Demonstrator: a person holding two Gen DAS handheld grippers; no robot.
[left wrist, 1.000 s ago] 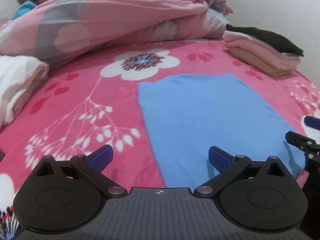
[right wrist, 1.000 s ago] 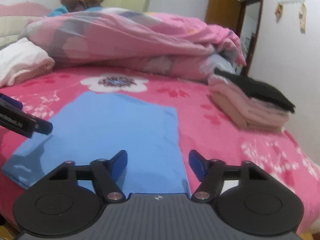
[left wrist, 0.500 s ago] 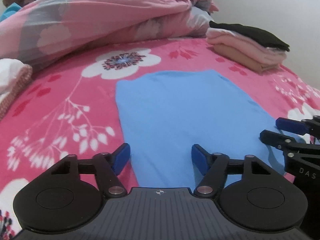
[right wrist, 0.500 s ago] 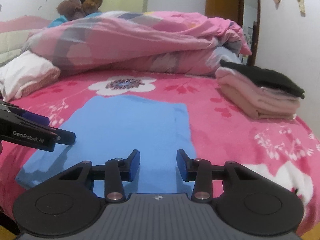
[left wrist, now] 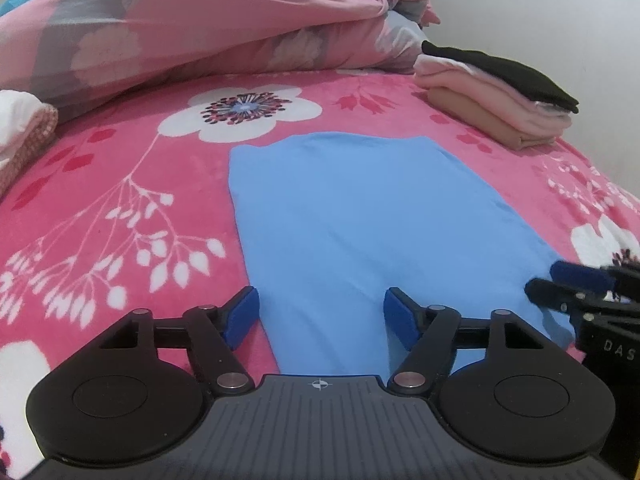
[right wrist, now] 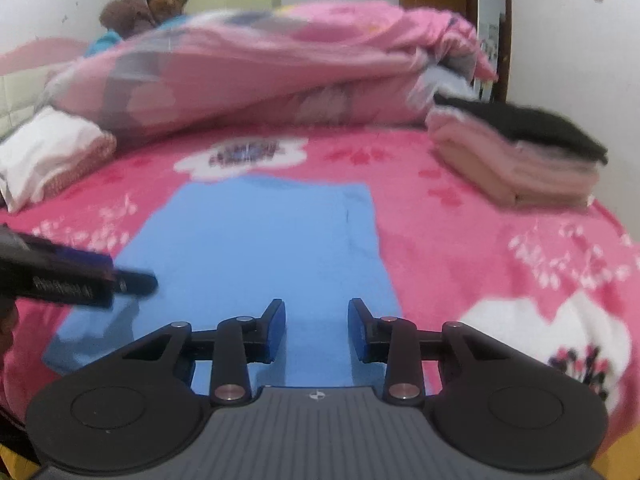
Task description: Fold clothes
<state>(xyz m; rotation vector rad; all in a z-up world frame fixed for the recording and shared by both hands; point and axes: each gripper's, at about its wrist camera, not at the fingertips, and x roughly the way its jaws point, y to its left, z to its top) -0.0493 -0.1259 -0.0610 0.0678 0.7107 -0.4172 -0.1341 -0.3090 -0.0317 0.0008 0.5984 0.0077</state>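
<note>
Left wrist view: left gripper (left wrist: 321, 314) is spread wide, nothing between its blue pads (left wrist: 242, 314). It sits low over the near-left corner of the blue garment (left wrist: 360, 216); the left pad is over the pink floral blanket (left wrist: 120, 184), the right pad over the blue cloth. Can't tell if either pad touches fabric. Garment lies flat, roughly rectangular, running away from the camera along the middle of the bed. Right gripper (left wrist: 576, 284) pokes in from the right edge at the garment's near-right corner, blurred. Folded stack (left wrist: 496, 92) of pink, tan and black clothes sits far right, well apart from the garment. Rumpled pink duvet (left wrist: 208, 28) is piled across the back.

Right wrist view: right gripper (right wrist: 317, 330) has a narrower gap, jaws parted, nothing held. It hovers over the garment's (right wrist: 260, 248) near edge, toward its right side. Left gripper (right wrist: 100, 280) comes in from the left above the garment's near-left corner. Frame is motion-blurred. Folded stack (right wrist: 516, 152) far right on the blanket (right wrist: 500, 248), duvet (right wrist: 260, 64) behind, white bundle (right wrist: 44, 152) at left. A person (right wrist: 156, 4) sits beyond the duvet.
</note>
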